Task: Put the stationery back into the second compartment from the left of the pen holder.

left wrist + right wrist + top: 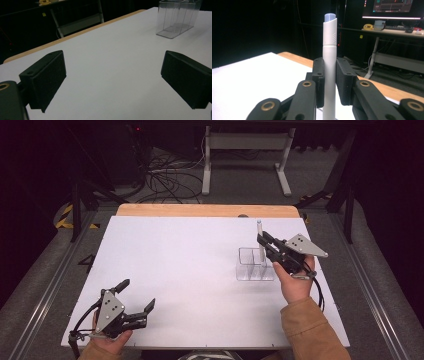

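A white pen (329, 62) with a pale blue tip stands upright between the jaws of my right gripper (329, 80), which is shut on it. From above, the same pen (259, 237) hangs over a clear plastic divided box (254, 264), its lower part down inside the box, and the right gripper (265, 242) is just right of the box. My left gripper (137, 297) rests near the table's front left corner, jaws wide apart with nothing between them. Its own view has both fingers (45, 77) spread over bare table, with the clear box (176, 18) far off at the upper right.
The white tabletop (190, 270) has a wooden strip (207, 210) along its far edge. Beyond it, a white desk frame (245, 160) and tangled cables (165, 177) lie on the dark floor. A monitor and desk (397, 15) show behind the pen.
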`<state>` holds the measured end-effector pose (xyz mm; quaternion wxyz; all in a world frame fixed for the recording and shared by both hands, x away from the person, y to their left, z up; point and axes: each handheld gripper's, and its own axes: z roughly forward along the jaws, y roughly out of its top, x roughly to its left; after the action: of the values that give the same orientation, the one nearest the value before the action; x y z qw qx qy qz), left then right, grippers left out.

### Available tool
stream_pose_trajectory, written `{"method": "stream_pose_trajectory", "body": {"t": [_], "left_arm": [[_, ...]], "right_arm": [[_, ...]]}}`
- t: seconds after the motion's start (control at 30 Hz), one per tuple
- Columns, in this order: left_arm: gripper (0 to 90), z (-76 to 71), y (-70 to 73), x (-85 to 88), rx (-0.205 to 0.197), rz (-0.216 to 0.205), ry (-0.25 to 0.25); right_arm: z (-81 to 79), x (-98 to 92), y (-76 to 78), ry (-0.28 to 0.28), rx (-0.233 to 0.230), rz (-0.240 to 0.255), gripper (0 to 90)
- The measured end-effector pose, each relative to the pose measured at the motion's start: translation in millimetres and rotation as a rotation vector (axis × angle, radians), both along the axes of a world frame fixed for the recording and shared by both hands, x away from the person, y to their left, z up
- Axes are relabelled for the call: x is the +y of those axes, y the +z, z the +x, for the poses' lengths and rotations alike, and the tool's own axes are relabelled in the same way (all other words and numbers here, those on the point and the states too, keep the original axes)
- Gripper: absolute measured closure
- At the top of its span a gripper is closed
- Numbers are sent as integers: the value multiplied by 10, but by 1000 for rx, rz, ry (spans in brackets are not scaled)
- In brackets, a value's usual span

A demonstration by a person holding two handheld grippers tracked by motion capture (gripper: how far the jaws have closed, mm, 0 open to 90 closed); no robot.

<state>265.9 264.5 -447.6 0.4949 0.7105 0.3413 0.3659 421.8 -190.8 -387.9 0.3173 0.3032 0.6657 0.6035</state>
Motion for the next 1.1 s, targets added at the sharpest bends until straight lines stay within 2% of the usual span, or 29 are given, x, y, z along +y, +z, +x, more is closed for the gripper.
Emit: {"method": "stream_pose_trajectory", "body": {"t": [0.43, 0.87, 0.93, 1.1], "left_arm": [[67, 1, 0, -1, 0, 1, 0], [68, 4, 0, -1, 0, 0, 0], [67, 4, -1, -4, 0, 0, 1], [67, 3, -3, -1, 1, -1, 4]], "right_arm": [[41, -25, -180, 7, 49, -4, 786], [47, -65, -282, 9, 137, 6, 780], [53, -73, -292, 11, 158, -2, 696], [6, -95, -261, -16, 141, -13, 518]]}}
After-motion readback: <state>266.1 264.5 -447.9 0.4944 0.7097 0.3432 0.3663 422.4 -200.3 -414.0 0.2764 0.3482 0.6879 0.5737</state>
